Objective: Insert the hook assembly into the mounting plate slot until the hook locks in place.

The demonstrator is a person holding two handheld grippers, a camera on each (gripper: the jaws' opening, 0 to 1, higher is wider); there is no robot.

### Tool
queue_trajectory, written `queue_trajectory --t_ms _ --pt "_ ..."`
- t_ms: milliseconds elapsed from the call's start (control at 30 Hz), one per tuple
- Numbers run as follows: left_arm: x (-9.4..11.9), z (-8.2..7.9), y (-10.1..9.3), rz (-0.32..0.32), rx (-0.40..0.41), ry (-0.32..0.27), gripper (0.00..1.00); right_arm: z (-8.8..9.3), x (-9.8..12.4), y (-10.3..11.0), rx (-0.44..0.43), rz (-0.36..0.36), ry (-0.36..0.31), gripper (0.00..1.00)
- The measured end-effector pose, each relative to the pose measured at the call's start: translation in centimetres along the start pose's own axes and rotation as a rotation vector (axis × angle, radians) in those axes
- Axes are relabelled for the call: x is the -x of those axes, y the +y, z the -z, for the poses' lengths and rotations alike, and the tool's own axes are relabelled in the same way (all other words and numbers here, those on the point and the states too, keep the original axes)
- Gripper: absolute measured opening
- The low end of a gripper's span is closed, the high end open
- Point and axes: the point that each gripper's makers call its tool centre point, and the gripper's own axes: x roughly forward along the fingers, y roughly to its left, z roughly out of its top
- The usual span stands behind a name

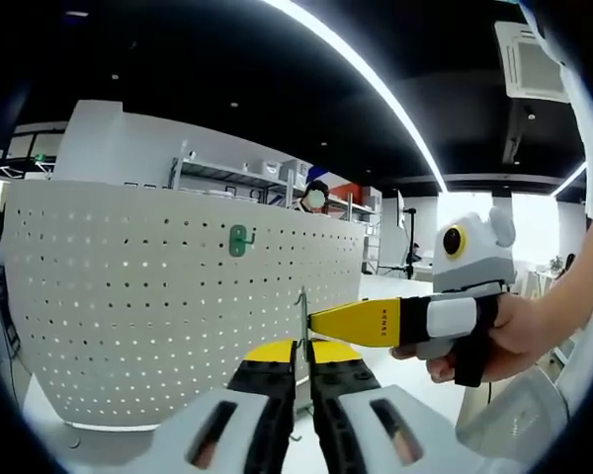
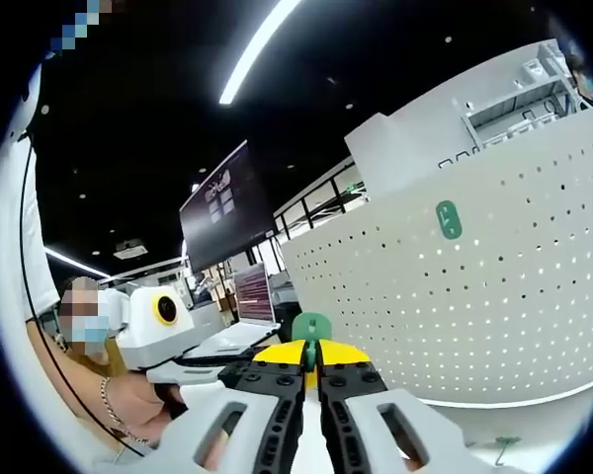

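My left gripper [image 1: 303,367] has its yellow-tipped jaws drawn close together on a thin metal hook [image 1: 302,326], which stands up from between them as a slim grey upright sliver. My right gripper [image 1: 348,324] reaches into the left gripper view from the right, held in my hand [image 1: 494,336], and its long yellow jaw tip meets that same metal sliver from the side.

Ahead of me stands the white perforated mounting plate [image 1: 158,306], a pegboard dotted all over with small holes. A green hook [image 1: 239,239] already sits on its upper part, well apart from the piece I hold. Behind the board there are metal shelves [image 1: 242,178].

In the right gripper view my right gripper [image 2: 310,367] has its jaws narrowed almost to touching, pinching a green piece [image 2: 311,329] of the hook assembly that pokes up just above the yellow tips (I cannot tell how firmly it sits). The pegboard [image 2: 494,316] rises to the right there, with the green hook [image 2: 448,219] on it high up. A small green part [image 2: 505,446] lies on the table near the board's foot. To the left my left gripper's white body [image 2: 163,331] shows, and a dark monitor [image 2: 227,205] hangs behind.
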Motion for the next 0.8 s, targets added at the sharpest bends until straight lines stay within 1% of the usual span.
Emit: queue_trajectory --t_ms 100,167,267,367,400,433,467,533,667,700,800 --pt "-0.1 0.3 0.0 0.008 0.002 0.013 0.12 0.0 0.0 0.0 0.002 -0.003 0.002 0.01" --pt "-0.1 0.5 0.3 0.003 0.003 0.014 0.22 0.1 -0.1 0.0 -0.001 -0.004 0.002 0.01" --pt "-0.2 1.0 0.6 -0.009 0.003 0.040 0.37 0.1 -0.1 0.1 0.001 -0.007 0.004 0.01" --pt "-0.2 1.9 0.8 -0.014 0.021 0.077 0.49 0.2 -0.1 0.1 -0.001 -0.007 0.007 0.01" --pt "-0.2 2.3 1.0 -0.022 0.029 0.091 0.53 0.3 -0.1 0.0 -0.002 -0.007 0.008 0.01" --pt "-0.2 2.5 1.1 -0.024 0.035 0.097 0.60 0.3 -0.1 0.0 -0.003 -0.007 0.008 0.01" --pt "-0.2 3.0 1.1 -0.028 0.060 0.119 0.66 0.3 -0.1 0.0 -0.003 -0.007 0.008 0.01" --pt "-0.3 3.3 1.0 -0.023 0.089 0.125 0.75 0.3 -0.1 0.1 -0.005 -0.008 0.009 0.01" --pt "-0.4 4.0 1.0 -0.030 0.096 0.153 0.89 0.3 -0.1 0.1 -0.013 -0.007 0.010 0.01" --pt "-0.4 4.2 1.0 -0.032 0.099 0.160 0.91 0.4 -0.1 0.1 -0.010 -0.007 0.011 0.01" --pt "-0.3 4.4 0.9 -0.034 0.091 0.170 0.91 0.5 -0.1 0.1 -0.012 -0.008 0.014 0.01"
